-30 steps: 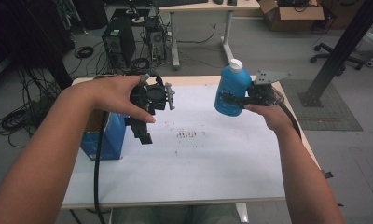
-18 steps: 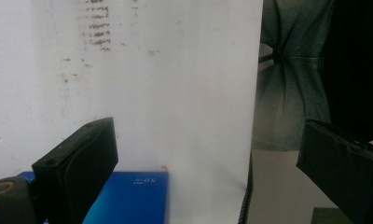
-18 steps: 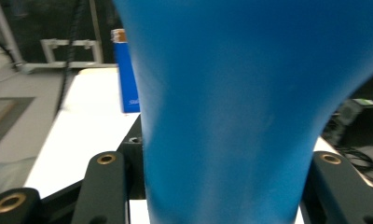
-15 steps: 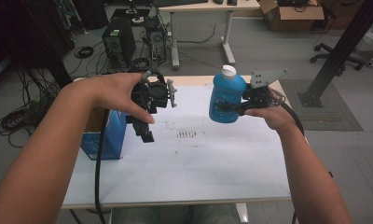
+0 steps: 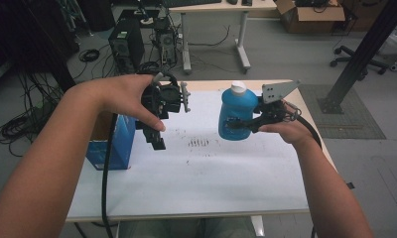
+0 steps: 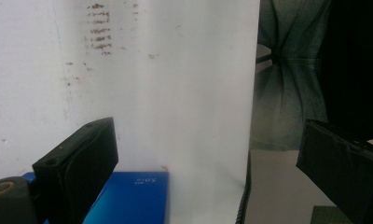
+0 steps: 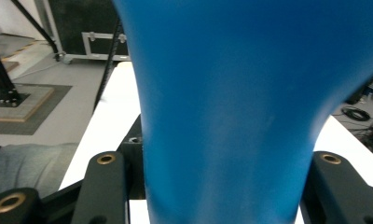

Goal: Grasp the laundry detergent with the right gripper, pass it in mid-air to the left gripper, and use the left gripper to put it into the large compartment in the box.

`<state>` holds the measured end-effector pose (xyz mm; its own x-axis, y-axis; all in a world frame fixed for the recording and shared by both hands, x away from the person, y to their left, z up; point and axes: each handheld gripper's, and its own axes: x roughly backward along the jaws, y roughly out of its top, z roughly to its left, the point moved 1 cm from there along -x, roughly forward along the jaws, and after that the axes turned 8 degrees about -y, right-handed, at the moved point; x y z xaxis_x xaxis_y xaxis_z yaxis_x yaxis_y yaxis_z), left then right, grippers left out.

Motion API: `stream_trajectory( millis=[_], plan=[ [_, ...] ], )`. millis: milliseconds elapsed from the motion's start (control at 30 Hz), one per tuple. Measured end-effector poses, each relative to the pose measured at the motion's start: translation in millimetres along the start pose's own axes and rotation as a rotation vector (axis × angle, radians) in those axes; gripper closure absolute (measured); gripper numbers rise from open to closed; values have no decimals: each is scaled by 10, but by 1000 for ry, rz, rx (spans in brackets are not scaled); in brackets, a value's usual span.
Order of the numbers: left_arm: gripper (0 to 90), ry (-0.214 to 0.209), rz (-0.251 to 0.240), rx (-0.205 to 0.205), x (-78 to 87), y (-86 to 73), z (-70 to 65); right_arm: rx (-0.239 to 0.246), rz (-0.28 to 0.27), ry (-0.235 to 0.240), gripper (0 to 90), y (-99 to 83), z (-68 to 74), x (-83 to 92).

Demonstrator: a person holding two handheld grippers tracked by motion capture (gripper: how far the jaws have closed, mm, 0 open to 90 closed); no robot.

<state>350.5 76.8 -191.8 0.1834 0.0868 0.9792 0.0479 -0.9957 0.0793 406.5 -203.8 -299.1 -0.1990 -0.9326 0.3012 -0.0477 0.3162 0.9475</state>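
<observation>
While the right gripper (image 5: 242,125) pinches a blue bottle (image 5: 235,113) with a white cap and holds it upright in the air over the far right part of the table (image 5: 211,173), you can't see what's in it since the plastic isn't see-through. The left gripper (image 5: 157,139) hangs over the left side with its jaws spread and nothing between them, right above an open blue box (image 5: 112,141) whose inside is hidden by the forearm. White writing on the box is too small to read properly, and the bottle's label is just a blur.
</observation>
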Motion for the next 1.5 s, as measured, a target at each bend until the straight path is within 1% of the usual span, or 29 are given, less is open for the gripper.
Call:
stream_trajectory(
  millis=[100,267,400,500,533,633,767,933,1067,1133,1500],
  plan=[
    [54,-2,7,0,14,17,-4,5,-3,10,467,-19,34,-20],
    [54,-1,7,0,30,48,-5,13,-10,28,467,-44,95,-70],
    [58,1,16,6,50,72,8,10,-21,40,466,-76,140,-114],
    [58,-2,8,13,62,82,25,10,-28,46,466,-109,166,-148],
    [58,-3,7,21,66,86,30,8,-27,48,466,-119,174,-159],
    [56,-8,11,23,69,92,41,12,-21,52,466,-144,195,-187],
    [56,-10,14,24,70,108,48,11,-22,57,465,-166,213,-217],
    [56,-14,19,14,64,143,51,16,-20,69,465,-195,245,-281],
    [57,-13,23,21,62,168,53,20,-18,81,465,-209,276,-341],
    [57,-13,18,18,62,180,52,26,-15,83,465,-216,289,-370],
    [56,-13,24,11,59,237,40,39,-15,95,465,-228,345,-499]
  ],
)
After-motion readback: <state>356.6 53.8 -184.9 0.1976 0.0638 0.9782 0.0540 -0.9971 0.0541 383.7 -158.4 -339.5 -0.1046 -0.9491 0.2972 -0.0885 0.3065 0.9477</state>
